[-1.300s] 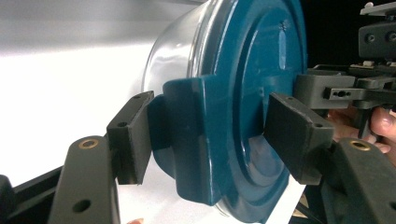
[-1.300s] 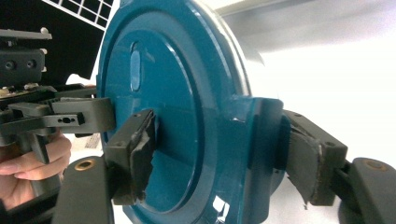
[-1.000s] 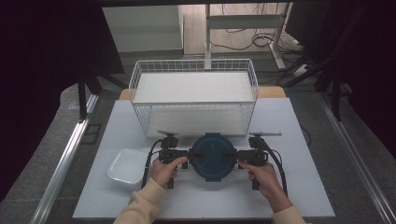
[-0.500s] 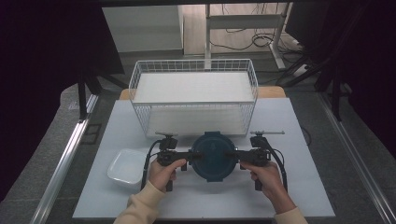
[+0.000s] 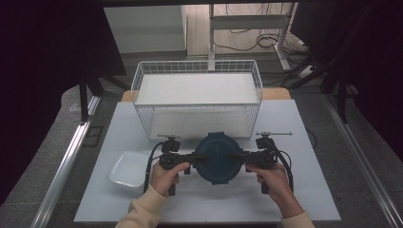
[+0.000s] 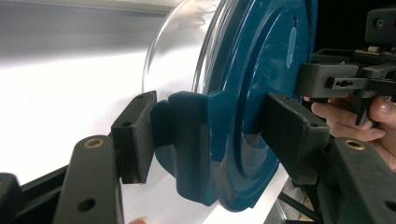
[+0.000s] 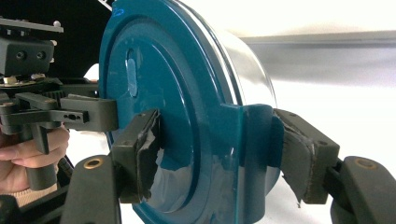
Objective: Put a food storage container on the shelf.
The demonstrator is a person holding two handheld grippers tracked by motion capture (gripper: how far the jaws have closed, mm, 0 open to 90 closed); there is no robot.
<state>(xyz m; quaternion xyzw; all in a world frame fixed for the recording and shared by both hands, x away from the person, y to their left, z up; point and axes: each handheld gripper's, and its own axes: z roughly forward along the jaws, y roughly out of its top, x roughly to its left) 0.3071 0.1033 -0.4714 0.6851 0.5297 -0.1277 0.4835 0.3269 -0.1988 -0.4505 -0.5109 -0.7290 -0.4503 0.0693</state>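
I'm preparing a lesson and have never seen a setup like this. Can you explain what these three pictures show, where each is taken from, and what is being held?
No robot here: a person holds a hand-held gripper in each hand. The high view looks down on a white table. The left gripper and right gripper each clamp a side latch of a round container with a dark blue lid. Behind it stands a white wire basket; a white square dish lies to the left. The other two pictures come from cameras riding on each gripper, showing its black jaws closed on a lid latch.
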